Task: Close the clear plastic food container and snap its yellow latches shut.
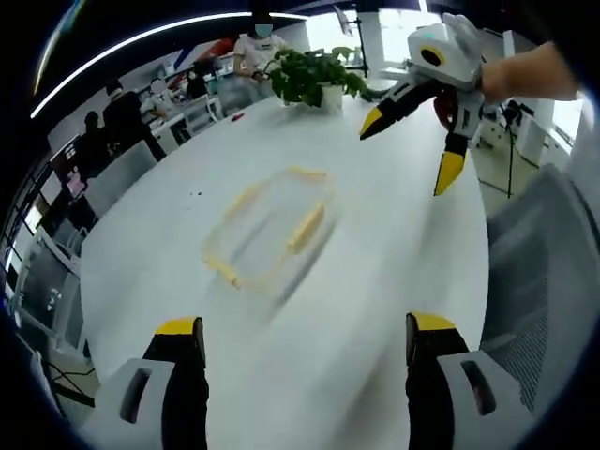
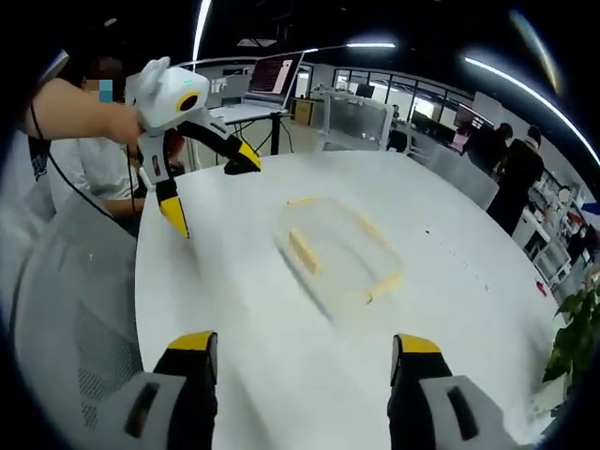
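A clear plastic food container (image 1: 272, 230) with yellow latches lies on the round white table (image 1: 394, 281); it is blurred. My left gripper (image 1: 305, 339) stands open near the table's edge, well short of the container. The right gripper (image 1: 412, 155) hovers open above the table's far right side, held by a hand. In the right gripper view the container (image 2: 337, 248) sits mid-table, with my right gripper (image 2: 305, 354) open in front of it. The left gripper (image 2: 211, 192) hangs open at the upper left, apart from the container.
A potted green plant (image 1: 314, 75) stands at the table's far edge. Grey mesh chairs (image 1: 548, 281) flank the table. Several people sit or stand beyond it, near desks and a laptop (image 2: 272, 80).
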